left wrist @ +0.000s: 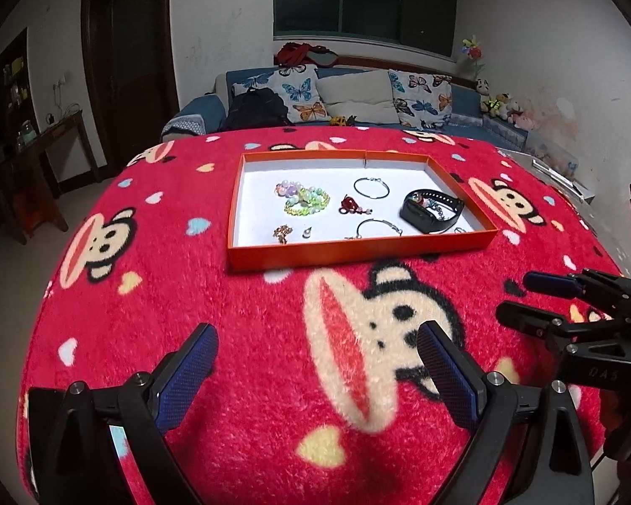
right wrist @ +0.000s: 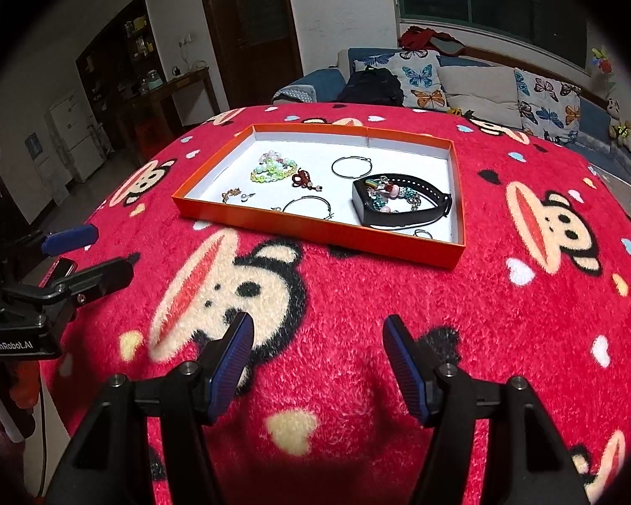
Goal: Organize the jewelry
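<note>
Two grippers, both empty, so that's where we're at. We've got the left gripper [left wrist: 317,347] hanging over the red monkey-print fleece blanket [left wrist: 252,315] with its blue-padded jaws spread about as wide as they go and nothing between them, just blanket underneath. The right gripper [right wrist: 317,338] is parted too, a bit narrower, also holding nothing. Each one shows up at the edge of the other's view, so they sit side by side at the near end of the table, well short of the tray.

All the jewelry sits in the shallow orange tray [left wrist: 357,248] with the white floor, toward the far side of the blanket. Inside, far left, we see a clump of beaded bracelets [left wrist: 302,200], pastel and yellow-green. Just right of that is a small red charm [left wrist: 351,204]. One thin silver hoop [left wrist: 371,188] lies far-centre, and a second hoop [left wrist: 376,227] lies nearer the front wall. The black smart band [left wrist: 431,210] is at the right end, with a tangle of beads and chain piled inside its loop. Near the front left there's a small gold-coloured piece [left wrist: 282,232] and a tiny pearl-like stud [left wrist: 306,233] beside it. A little ring [right wrist: 422,234] sits in the near right corner.

Behind the table there's a blue sofa [left wrist: 462,105] with butterfly cushions.
</note>
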`<state>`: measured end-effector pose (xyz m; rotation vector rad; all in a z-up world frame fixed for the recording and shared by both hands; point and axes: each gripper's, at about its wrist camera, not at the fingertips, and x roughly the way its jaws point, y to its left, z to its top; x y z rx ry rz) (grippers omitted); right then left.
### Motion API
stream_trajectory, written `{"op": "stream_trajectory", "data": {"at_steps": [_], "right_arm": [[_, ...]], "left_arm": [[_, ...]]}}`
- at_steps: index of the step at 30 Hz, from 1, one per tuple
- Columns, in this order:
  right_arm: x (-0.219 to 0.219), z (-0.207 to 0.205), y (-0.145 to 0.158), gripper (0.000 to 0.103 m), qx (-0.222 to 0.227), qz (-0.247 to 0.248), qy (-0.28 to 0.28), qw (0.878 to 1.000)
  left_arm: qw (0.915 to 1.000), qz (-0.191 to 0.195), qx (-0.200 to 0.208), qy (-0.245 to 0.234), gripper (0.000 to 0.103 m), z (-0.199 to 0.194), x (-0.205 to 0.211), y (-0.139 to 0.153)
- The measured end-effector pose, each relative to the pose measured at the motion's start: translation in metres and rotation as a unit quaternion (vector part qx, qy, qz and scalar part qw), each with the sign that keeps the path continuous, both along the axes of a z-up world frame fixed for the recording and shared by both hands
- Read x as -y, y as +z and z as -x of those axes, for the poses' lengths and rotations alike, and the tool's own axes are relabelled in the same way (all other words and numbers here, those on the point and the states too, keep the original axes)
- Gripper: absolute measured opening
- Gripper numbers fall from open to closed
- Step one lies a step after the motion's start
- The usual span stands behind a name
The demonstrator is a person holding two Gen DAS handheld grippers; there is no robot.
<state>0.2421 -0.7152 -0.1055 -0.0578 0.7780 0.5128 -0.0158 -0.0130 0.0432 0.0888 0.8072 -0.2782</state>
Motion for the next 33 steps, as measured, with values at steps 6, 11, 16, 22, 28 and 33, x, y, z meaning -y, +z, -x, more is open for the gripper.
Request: {"op": "stream_trajectory", "data": {"at_steps": [6, 11, 16, 22, 28, 33], "right_arm": [[-0.001, 0.003, 0.000, 0.070, 0.001, -0.002, 0.002, 1.000], [-0.002, 0.008, 0.001, 0.070, 0.003, -0.004, 0.004, 1.000], [-0.002, 0.010, 0.002, 0.070, 0.004, -0.004, 0.006, 1.000], [0.000, 0.010, 0.002, 0.070, 0.003, -0.007, 0.003, 1.000], [0.002, 0.009, 0.002, 0.070, 0.003, -0.007, 0.000, 1.000], [0.002, 0.008, 0.002, 0.070, 0.002, -0.008, 0.001, 1.000]], "left_arm": [[1.0000, -0.002, -0.002, 0.001, 0.102, 0.003, 0.000, -0.002], [1.0000, -0.006, -0.003, 0.001, 0.102, 0.010, 0.001, -0.004], [1.0000, -0.009, -0.004, 0.001, 0.102, 0.012, 0.003, -0.006], [0.9999, -0.011, -0.007, 0.004, 0.102, 0.012, 0.002, -0.008], [0.9998, -0.013, -0.011, 0.013, 0.102, 0.009, -0.006, -0.012], [0.9996, -0.015, -0.014, 0.017, 0.102, 0.007, -0.010, -0.015]]}}
